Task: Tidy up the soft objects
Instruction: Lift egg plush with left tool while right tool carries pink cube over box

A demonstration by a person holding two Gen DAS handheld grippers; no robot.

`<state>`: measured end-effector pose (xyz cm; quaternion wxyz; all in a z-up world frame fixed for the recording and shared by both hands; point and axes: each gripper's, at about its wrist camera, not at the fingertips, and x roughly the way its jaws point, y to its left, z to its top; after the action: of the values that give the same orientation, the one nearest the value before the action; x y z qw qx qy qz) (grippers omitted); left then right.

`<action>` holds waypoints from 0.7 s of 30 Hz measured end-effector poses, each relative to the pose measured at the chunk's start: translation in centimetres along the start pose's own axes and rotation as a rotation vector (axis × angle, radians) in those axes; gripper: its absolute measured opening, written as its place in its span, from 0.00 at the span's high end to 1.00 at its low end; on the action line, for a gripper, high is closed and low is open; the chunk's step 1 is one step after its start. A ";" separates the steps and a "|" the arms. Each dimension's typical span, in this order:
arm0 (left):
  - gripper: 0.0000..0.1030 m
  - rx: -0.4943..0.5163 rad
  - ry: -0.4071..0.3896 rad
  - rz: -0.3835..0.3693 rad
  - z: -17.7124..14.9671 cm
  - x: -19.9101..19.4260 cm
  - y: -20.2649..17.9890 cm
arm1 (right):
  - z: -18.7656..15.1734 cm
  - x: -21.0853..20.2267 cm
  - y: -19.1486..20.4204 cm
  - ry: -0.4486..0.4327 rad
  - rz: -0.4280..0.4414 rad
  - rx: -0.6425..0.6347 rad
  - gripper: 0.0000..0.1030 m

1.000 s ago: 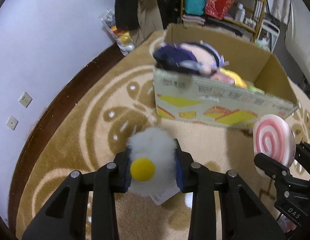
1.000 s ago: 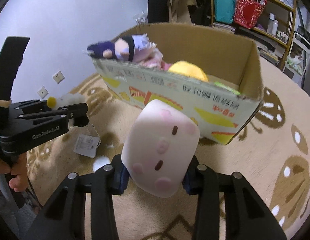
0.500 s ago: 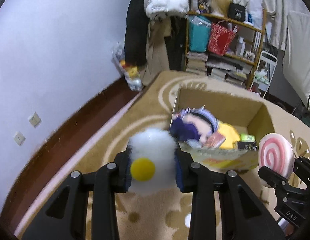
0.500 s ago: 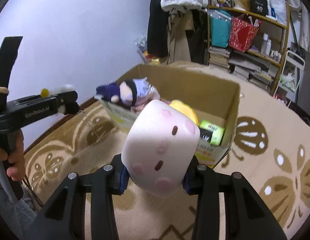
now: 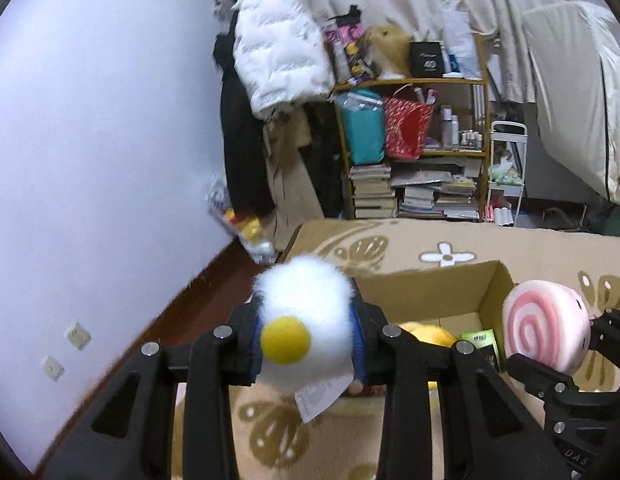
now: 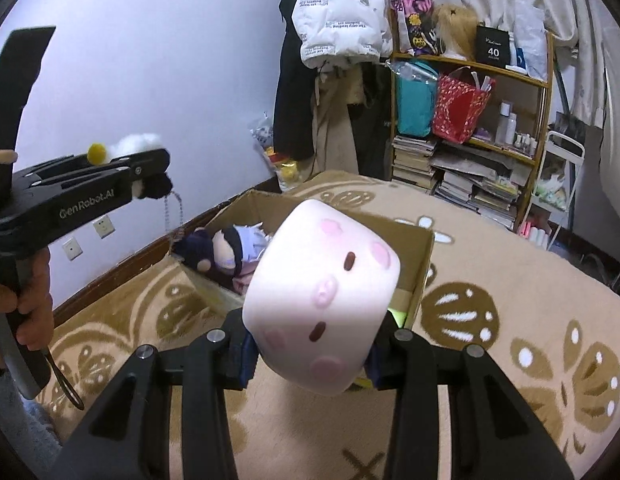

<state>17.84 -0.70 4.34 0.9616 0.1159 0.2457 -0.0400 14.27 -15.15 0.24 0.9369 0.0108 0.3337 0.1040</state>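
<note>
Soft white fluffy plush with a round yellow felt centre (image 5: 304,336) sits pinched between the two pads of your left gripper (image 5: 306,350), and a paper tag hangs under it. You hold it in the air above the near edge of the open brown cardboard box (image 5: 434,300) that stands on the beige carpet with brown flower patterns (image 6: 510,280). Your right gripper (image 6: 310,354) is pressed onto a pink marshmallow-shaped plush with a small face (image 6: 324,296), also held up in front of the box; from the left view its end shows a pink and white spiral. Inside the box lie a doll with dark purple hair (image 6: 222,252), a yellow plush (image 5: 428,334) and a small green package (image 5: 478,338). Behind the carpet stands a wooden shelf with books and bags (image 6: 470,128), and a white padded jacket (image 5: 278,56) hangs beside it.
</note>
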 end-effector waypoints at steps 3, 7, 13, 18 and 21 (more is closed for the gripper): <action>0.68 -0.016 -0.004 -0.042 0.5 0.4 -0.6 | 0.5 0.4 -0.4 -0.011 -0.005 -0.002 0.58; 0.68 -0.035 0.023 -0.080 0.7 1.6 -1.0 | 1.2 1.1 -0.7 -0.022 -0.012 0.007 0.58; 0.68 -0.097 0.010 -0.155 1.2 2.2 -0.6 | 2.3 1.9 -1.1 -0.041 -0.015 -0.002 0.57; 0.68 -0.107 0.014 -0.161 1.2 3.5 -0.7 | 2.6 2.4 -1.5 -0.035 -0.018 0.007 0.57; 0.67 -0.098 0.047 -0.174 0.5 4.5 -1.3 | 2.6 3.3 -2.0 -0.018 -0.017 0.024 0.57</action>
<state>21.83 -2.16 2.32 0.9529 0.0480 0.2791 -0.1086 18.79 -16.33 0.00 0.9405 0.0202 0.3266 0.0918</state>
